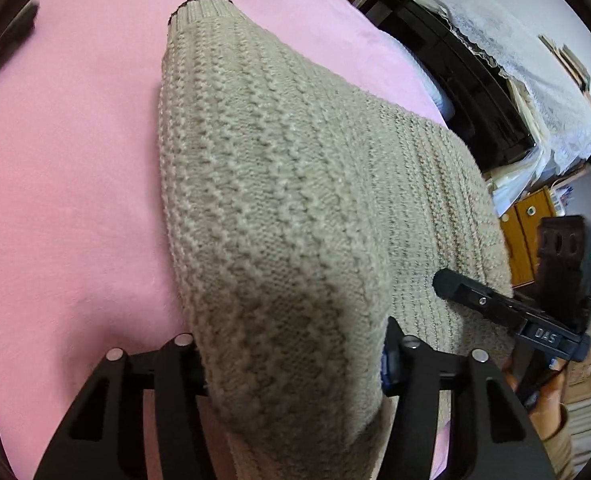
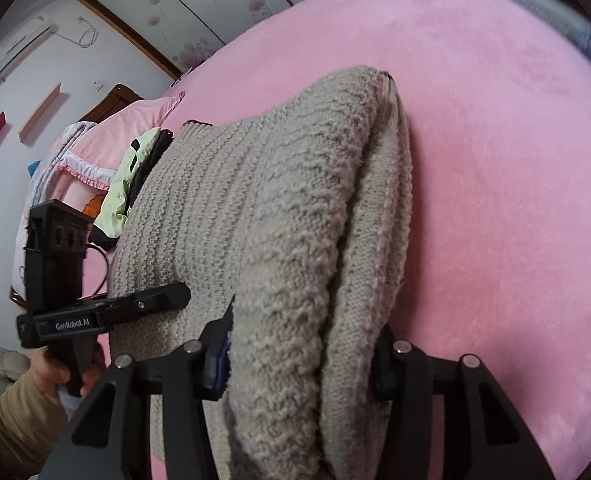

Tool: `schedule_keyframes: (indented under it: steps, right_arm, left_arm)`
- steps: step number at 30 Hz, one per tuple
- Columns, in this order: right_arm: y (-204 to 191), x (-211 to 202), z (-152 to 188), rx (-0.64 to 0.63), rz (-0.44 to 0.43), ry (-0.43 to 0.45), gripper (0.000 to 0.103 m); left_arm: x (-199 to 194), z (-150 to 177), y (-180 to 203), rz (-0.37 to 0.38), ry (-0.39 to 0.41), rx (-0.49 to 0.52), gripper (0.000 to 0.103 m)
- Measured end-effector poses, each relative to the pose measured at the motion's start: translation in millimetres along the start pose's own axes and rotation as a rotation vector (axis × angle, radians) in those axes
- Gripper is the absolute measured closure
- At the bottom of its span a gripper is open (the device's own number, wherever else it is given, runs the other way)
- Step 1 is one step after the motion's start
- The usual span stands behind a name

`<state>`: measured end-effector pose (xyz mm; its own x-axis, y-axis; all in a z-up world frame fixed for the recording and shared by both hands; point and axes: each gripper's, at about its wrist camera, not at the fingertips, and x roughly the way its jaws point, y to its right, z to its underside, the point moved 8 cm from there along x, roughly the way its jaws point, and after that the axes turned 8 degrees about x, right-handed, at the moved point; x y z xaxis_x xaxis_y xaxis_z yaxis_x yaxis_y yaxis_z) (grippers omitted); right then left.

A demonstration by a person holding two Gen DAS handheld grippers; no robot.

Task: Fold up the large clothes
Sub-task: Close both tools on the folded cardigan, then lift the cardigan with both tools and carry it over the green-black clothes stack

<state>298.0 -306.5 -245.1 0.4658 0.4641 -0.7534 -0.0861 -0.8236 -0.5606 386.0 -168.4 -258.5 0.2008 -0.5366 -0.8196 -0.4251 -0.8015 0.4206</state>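
Left wrist view shows my left gripper (image 1: pixel 291 364) clamped on a thick bunched corner of the beige knitted sweater (image 1: pixel 279 184), which stretches away from me over the pink bed (image 1: pixel 55 200). From the right wrist view, my right gripper (image 2: pixel 301 360) is clamped on the sweater's other near corner, where several layers stack at the edge. No earlier view is given, so I speak only of the grip: both pairs of fingers press into the wool. To fold it well, I judge I should lift both corners evenly, keep the near edge taut between them, and carry it over toward the far hem without letting the layers slip.
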Motion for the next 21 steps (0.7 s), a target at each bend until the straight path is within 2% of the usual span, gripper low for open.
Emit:
schedule_keyframes:
  steps: [5, 9, 13, 16, 21]
  right_arm:
    - [-32, -24, 9, -0.021, 0.011, 0.031, 0.055]
    - [-80, -40, 17, -0.036, -0.037, 0.034, 0.055]
    - [-147, -38, 15, -0.062, -0.105, 0.034, 0.055]
    - [-208, -25, 3, -0.073, -0.174, 0.028, 0.055]
    - [-317, 19, -38, -0.127, -0.258, 0.041, 0.055]
  left_arm:
    - [-44, 1, 13, -0.040, 0.013, 0.046, 0.051]
    - [-96, 3, 11, -0.066, 0.020, 0.086, 0.050]
    - [-167, -3, -23, -0.124, 0.033, 0.097, 0.050]
    - [-229, -19, -62, -0.197, 0.059, 0.116, 0.050]
    - [-302, -61, -131, -0.294, 0.100, 0.139, 0.049]
